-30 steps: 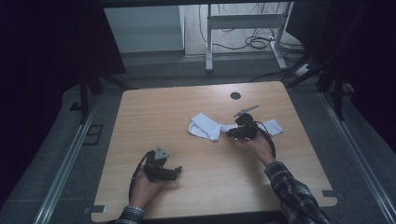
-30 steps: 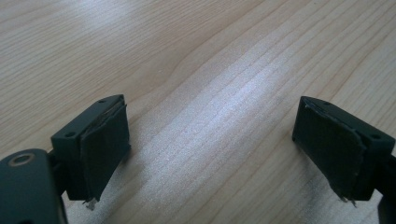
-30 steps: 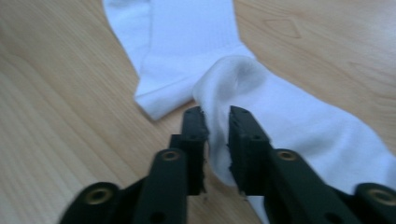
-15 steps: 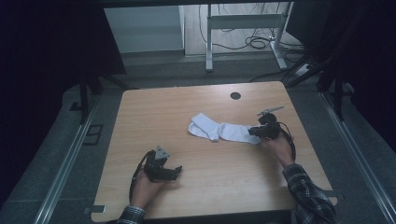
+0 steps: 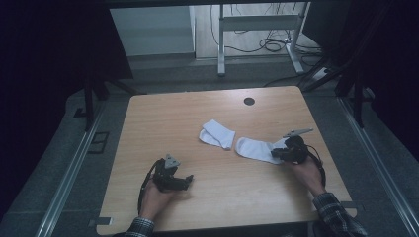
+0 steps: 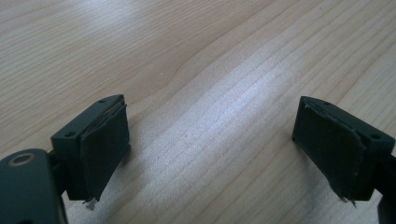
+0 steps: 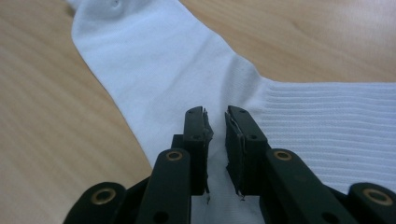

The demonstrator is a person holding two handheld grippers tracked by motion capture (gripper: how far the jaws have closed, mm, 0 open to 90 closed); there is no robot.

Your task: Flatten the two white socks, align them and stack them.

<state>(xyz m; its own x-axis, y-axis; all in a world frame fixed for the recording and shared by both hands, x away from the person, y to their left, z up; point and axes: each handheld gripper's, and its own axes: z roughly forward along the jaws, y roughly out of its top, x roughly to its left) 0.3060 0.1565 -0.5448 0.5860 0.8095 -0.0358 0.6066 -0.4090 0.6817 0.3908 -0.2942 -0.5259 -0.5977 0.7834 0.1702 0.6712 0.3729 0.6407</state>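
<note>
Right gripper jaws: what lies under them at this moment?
Under the right gripper lies a white sock flat on the wooden table. Whether fabric is pinched in the narrow gap between the jaws is hidden.

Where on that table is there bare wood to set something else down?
The far left of the table is bare, from its far edge to the left gripper. The near middle, between both grippers, is free too. It is crowded where the two socks lie by the right gripper.
</note>
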